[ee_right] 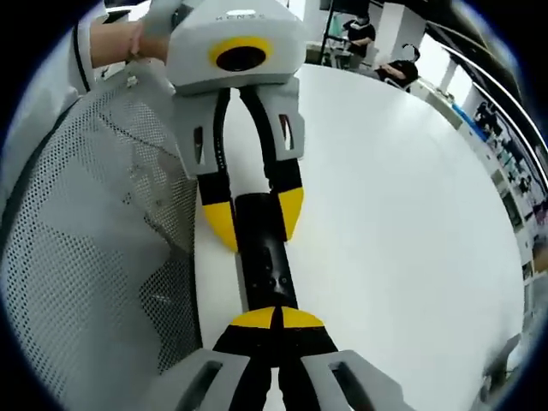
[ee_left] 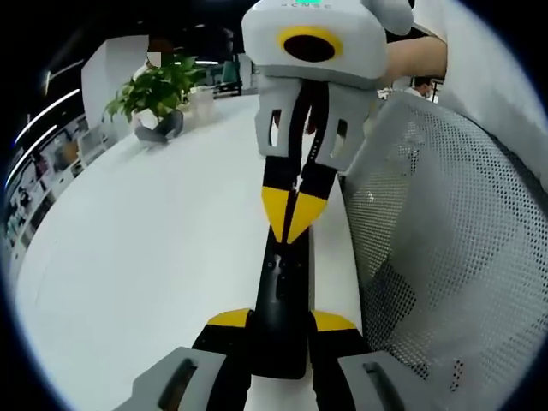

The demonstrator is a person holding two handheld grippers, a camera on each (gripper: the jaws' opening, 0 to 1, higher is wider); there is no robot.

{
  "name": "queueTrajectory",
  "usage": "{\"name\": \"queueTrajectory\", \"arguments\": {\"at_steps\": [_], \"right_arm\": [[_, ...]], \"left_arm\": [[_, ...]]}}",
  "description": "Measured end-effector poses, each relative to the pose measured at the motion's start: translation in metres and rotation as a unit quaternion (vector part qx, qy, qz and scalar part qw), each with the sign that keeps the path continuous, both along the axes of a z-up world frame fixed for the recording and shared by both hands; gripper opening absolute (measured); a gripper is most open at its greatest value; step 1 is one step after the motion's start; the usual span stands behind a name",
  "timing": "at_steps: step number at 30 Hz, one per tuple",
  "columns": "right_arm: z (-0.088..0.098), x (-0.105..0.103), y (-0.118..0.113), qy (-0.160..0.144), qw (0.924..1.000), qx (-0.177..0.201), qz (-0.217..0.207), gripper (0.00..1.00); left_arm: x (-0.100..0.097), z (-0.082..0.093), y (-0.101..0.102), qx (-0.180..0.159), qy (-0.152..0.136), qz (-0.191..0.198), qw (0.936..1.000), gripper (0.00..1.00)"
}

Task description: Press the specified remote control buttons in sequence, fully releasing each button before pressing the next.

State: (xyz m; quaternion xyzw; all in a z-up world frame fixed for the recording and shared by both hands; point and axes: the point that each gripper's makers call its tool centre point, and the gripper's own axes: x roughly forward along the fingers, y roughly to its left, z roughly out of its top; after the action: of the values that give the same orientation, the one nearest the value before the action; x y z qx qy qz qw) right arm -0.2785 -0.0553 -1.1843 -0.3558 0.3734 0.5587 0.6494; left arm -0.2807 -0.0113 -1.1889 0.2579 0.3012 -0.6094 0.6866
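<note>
Two grippers meet over a black remote [ee_left: 280, 308] lying right along the white table's [ee_left: 145, 257] edge, next to a mesh chair back [ee_left: 445, 240], with a potted plant [ee_left: 154, 94] way off at the far left corner. Left gripper [ee_left: 281, 324] has its yellow-tipped jaws around the remote's near end, gripping its sides, while the right gripper [ee_right: 276, 318] has its tips pinched together, pressed onto the remote's button face.
</note>
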Motion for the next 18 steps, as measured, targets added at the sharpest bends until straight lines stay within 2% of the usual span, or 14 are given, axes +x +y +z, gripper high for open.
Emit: {"name": "queueTrajectory", "arguments": {"at_steps": [4, 6, 7, 18], "right_arm": [[0.0011, 0.0013, 0.0004, 0.006, 0.9997, 0.024, -0.004, 0.0], [0.0017, 0.0008, 0.0011, 0.032, 0.9979, 0.044, -0.035, 0.0], [0.0019, 0.0009, 0.0008, 0.035, 0.9976, 0.047, -0.038, 0.0], [0.0022, -0.0012, -0.0057, 0.043, 0.9984, 0.02, -0.03, 0.0]], "left_arm": [[0.0, 0.0001, 0.0002, -0.003, 0.0, 0.002, 1.0, 0.25], [0.0, 0.0001, 0.0001, -0.002, 0.0, 0.001, 1.0, 0.25], [0.0, 0.0, 0.0, -0.001, 0.0, 0.001, 1.0, 0.25], [0.0003, -0.0001, -0.0001, 0.0, -0.001, -0.003, 1.0, 0.25]]}}
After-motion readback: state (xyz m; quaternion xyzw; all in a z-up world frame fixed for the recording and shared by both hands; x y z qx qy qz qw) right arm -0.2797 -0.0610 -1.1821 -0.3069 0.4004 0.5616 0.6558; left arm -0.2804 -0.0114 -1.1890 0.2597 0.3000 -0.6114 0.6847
